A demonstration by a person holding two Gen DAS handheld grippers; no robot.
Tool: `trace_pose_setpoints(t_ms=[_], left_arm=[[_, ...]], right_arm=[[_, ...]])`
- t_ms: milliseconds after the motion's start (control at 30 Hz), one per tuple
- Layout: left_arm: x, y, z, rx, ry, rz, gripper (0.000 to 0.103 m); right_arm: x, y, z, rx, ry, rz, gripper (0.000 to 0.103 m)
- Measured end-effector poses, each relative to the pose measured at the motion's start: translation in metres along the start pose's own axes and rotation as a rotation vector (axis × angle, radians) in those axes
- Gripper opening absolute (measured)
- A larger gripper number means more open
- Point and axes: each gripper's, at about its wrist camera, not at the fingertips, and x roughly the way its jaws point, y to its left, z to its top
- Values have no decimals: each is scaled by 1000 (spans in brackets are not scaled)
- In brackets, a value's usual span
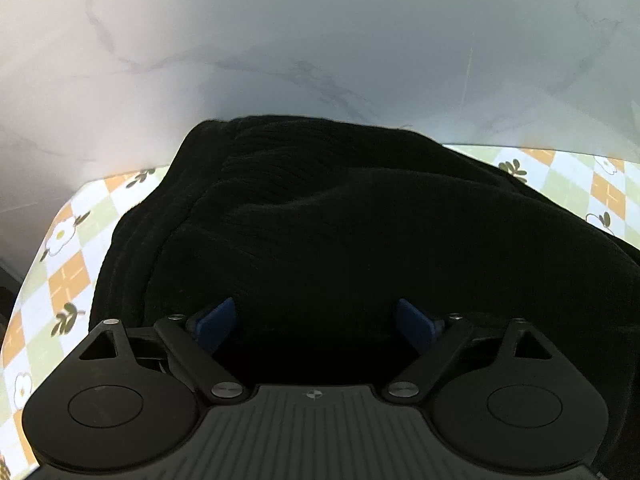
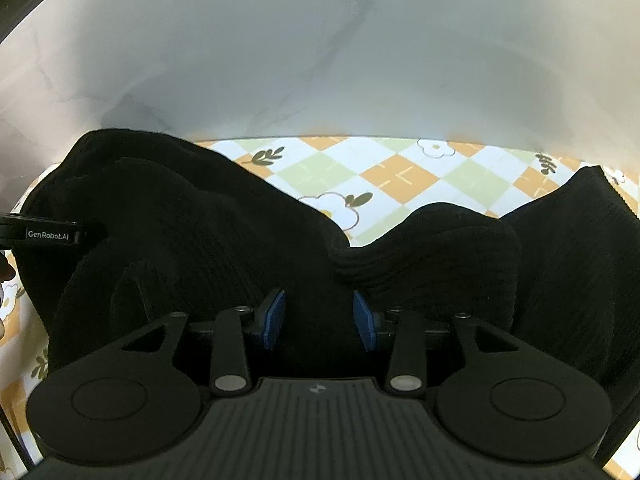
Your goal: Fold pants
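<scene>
Mostly black ribbed pants (image 2: 192, 240), bunched in thick rumpled folds on checkered floral desk (image 2: 400, 176). Left gripper (image 1: 316, 320) spread wide over fabric; right gripper (image 2: 320, 316) partly open, cloth between pads.

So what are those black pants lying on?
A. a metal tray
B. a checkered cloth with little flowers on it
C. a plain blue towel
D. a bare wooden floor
B: the black pants lie bunched on a checkered cloth of orange, green and white squares printed with small flowers and leaves, seen around the fabric in both wrist views.
</scene>
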Motion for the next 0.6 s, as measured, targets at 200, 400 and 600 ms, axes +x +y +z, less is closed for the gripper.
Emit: trace_pose_setpoints(t_ms=[200, 400, 600], left_arm=[[-1, -10, -4, 17, 19, 30, 91], [-3, -10, -23, -1, 47, 42, 91], [-20, -17, -44, -36, 81, 61, 91]], right_arm=[[-2, 3, -8, -9, 11, 17, 41], [-13, 6, -20, -51, 29, 40, 41], [-33, 8, -41, -69, 51, 68, 41]])
